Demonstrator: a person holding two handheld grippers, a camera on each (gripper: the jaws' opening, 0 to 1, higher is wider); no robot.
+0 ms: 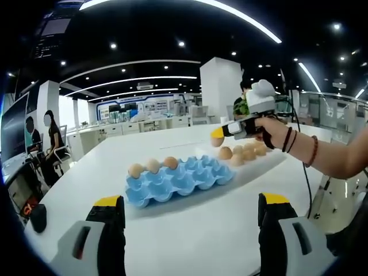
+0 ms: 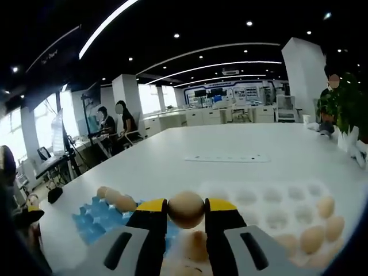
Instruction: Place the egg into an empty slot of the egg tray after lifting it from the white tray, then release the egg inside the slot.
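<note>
I see a large open-plan office. The white surface (image 1: 190, 230) runs long into the room. Dark ceiling with long curved light strips (image 2: 224, 64) and small recessed spots. White square pillars (image 1: 220, 89) stand behind. Bright windows (image 2: 11, 141) on one side. Two people sit at desks (image 2: 112, 123). A green plant (image 2: 348, 106) stands at the far edge.

A blue egg tray (image 1: 179, 179), brown eggs (image 1: 152, 166), a white table (image 1: 190, 230), yellow-tipped black tools (image 2: 186, 208).

No legible text or labels
</note>
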